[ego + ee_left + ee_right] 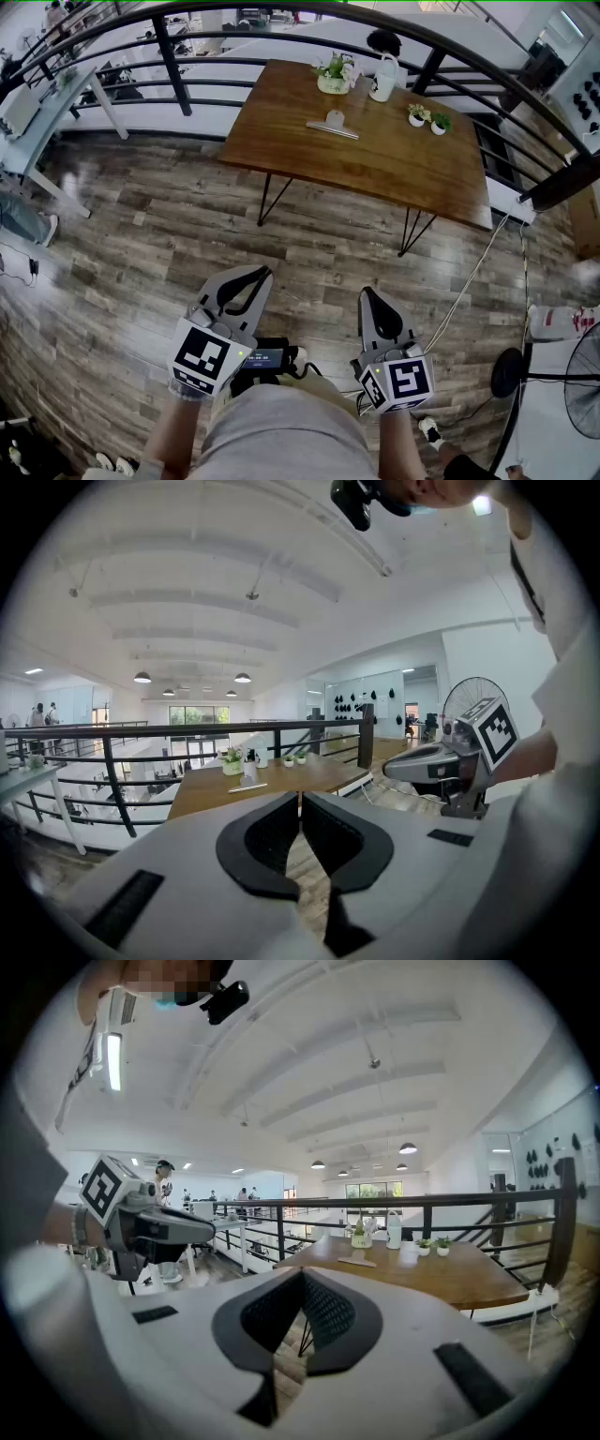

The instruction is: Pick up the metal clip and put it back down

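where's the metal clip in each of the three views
Head view: the flat silver metal clip lies upper centre, on the brown wooden table.
Left gripper view: small, left of centre, on the same table.
Right gripper view: right of centre, on the table's near part.
Shared landmark: the white planter with green leaves, just beyond the clip.

Metal clip (pixel 333 125) flat on wooden table (pixel 394 164)

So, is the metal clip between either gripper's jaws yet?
No, the metal clip lies on the wooden table; the left gripper and right gripper are shut, empty.
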Tool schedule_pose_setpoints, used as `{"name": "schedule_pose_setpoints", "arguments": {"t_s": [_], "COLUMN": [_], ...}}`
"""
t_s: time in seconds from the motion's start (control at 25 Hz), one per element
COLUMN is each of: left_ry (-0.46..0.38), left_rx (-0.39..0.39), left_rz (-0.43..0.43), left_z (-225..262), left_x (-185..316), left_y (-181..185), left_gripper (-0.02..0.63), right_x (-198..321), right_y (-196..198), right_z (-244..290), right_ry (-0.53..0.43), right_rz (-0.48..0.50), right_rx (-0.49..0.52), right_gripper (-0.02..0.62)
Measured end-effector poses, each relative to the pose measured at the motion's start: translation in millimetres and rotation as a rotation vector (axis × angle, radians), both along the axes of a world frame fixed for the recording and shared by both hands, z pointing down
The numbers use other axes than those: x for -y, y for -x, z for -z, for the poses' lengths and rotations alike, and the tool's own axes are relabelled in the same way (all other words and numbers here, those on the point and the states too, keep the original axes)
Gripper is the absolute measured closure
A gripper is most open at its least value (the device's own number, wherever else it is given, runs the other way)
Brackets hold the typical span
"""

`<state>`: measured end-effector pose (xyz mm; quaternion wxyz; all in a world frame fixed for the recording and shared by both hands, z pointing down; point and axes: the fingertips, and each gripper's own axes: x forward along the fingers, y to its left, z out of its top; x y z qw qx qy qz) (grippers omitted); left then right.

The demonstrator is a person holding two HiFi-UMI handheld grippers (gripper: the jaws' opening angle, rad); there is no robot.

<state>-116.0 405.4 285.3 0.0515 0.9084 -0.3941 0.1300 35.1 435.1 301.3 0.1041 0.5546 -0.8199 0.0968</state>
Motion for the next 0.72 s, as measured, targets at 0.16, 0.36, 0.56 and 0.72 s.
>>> {"name": "schedule_pose_setpoints", "arguments": {"t_s": [0.16,0.36,0.56,0.72], "left_ry": [0.004,0.003,0.002,0.000], "left_rx": [-0.004,-0.002,-0.001,-0.001], "left_rz": [0.000,0.006,0.004,0.001], "left_z": [3.3,0.7,1.1,2.4], "left_x": [2.1,3.0,3.6,4.0], "left_y": [4.5,7.5,9.6,10.1], "left_gripper": [0.589,0.589,0.589,0.589], "right_x": [2.6,3.6,3.8,3.5], "right_y": [5.1,6.7,9.5,9.6], "right_z": [2.2,1.9,2.0,3.8], "right_ry": [-0.004,-0.001,-0.002,-0.002], "right_rz": [0.000,0.004,0.004,-0.006], "right_rx": [0.000,-0.002,-0.002,0.003], "right_gripper": [0.592,0.592,0.594,0.594]}}
